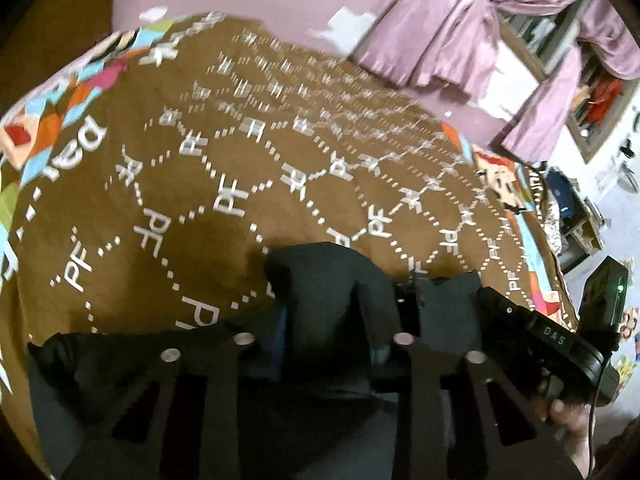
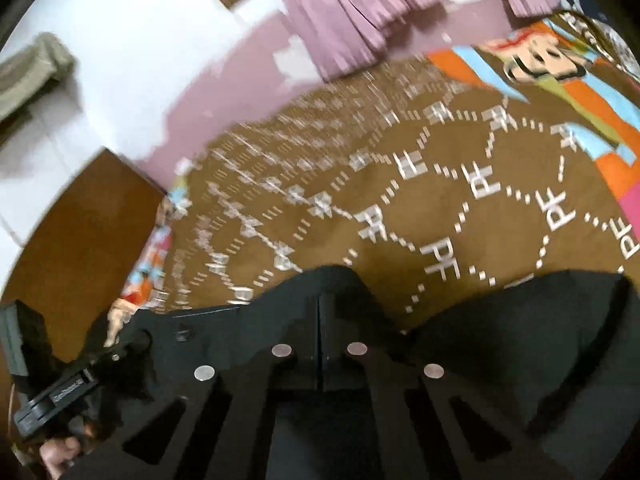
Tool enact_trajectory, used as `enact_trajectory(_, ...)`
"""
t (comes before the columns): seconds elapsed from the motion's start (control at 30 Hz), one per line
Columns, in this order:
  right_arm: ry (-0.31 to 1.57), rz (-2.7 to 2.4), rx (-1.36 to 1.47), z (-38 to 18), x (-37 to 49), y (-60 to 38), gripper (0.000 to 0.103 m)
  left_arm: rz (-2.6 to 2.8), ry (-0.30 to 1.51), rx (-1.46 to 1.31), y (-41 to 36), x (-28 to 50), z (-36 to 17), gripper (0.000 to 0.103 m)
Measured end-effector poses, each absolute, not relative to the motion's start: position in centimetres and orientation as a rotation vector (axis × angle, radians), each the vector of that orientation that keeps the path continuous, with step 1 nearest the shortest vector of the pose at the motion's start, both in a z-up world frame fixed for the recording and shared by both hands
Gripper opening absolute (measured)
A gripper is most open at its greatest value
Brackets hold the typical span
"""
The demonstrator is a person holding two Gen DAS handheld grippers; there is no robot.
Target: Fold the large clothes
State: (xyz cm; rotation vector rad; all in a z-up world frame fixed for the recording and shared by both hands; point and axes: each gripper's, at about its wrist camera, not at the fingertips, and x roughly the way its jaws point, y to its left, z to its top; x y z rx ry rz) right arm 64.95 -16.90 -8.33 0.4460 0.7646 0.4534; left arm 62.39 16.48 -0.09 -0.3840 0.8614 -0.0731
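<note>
Tongs: left (image 1: 344, 292) pinching soft black garment (image 1: 320, 276), right (image 2: 322, 312) clamped tight on its matte fold, over printed brown bedspread (image 1: 240, 168).

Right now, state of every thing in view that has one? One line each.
Dark grey cloth garment: lying on the bed, bunched at the far edge, not yet folded.
Left tool: shut on a raised fold of the garment.
Right tool: shut on the garment's edge.
Brown patterned bedspread: spread flat under the garment.
Pink fabric curtains: knotted and drawn aside from the window.
</note>
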Motion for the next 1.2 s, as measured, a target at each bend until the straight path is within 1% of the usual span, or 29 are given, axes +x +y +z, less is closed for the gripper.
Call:
enact_trajectory(0.07,0.711,0.488,0.407,-7.0,63.3,-17.9,0.001,-0.101,0.800,-0.350,15.6,61.2,1.1,0.022)
enact_trajectory(0.13,0.696,0.508,0.384,-6.3,62.7,-18.3,0.001,-0.130,0.748,-0.312,15.1,59.5,2.2,0.020)
enact_trajectory(0.27,0.736,0.592,0.468,-6.5,62.9,-18.6,0.002,-0.188,0.667,-0.236,14.0,56.5,3.9,0.017)
enact_trajectory(0.3,0.743,0.596,0.492,-6.5,63.0,-18.7,0.004,-0.196,0.647,-0.216,13.7,55.7,4.2,0.016)
enact_trajectory(0.33,0.751,0.596,0.524,-6.6,63.1,-18.9,0.008,-0.199,0.632,-0.207,13.5,55.2,4.4,0.016)
enact_trajectory(0.4,0.738,0.594,0.569,-6.3,63.1,-19.3,0.036,-0.208,0.589,-0.187,12.6,53.8,4.8,0.015)
enact_trajectory(0.47,0.718,0.606,0.595,-5.6,62.9,-19.8,0.048,-0.223,0.557,-0.165,12.2,52.8,5.2,0.015)
enact_trajectory(0.67,0.691,0.602,0.611,-3.6,63.2,-20.6,0.049,-0.295,0.468,-0.060,10.7,48.5,6.2,0.013)
enact_trajectory(0.8,0.720,0.591,0.571,-3.2,63.9,-20.0,0.048,-0.329,0.445,-0.033,10.0,46.6,5.8,0.012)
enact_trajectory(0.83,0.729,0.594,0.557,-3.3,63.8,-19.7,0.044,-0.333,0.446,-0.029,10.0,46.4,5.6,0.012)
enact_trajectory(0.87,0.733,0.593,0.528,-3.3,63.7,-19.4,0.026,-0.337,0.448,-0.026,9.9,46.2,5.6,0.012)
enact_trajectory(0.9,0.729,0.589,0.496,-3.2,63.4,-19.2,0.018,-0.342,0.450,-0.022,9.7,46.1,5.5,0.011)
enact_trajectory(1.0,0.666,0.581,0.425,-2.6,61.3,-19.3,0.011,-0.348,0.449,-0.005,9.3,45.7,5.4,0.011)
enact_trajectory(1.1,0.605,0.571,0.339,-1.9,58.0,-19.8,0.008,-0.351,0.454,-0.001,9.1,45.3,5.3,0.011)
enact_trajectory(1.2,0.563,0.567,0.237,-1.8,54.4,-20.4,0.007,-0.356,0.458,-0.003,9.4,45.0,5.2,0.011)
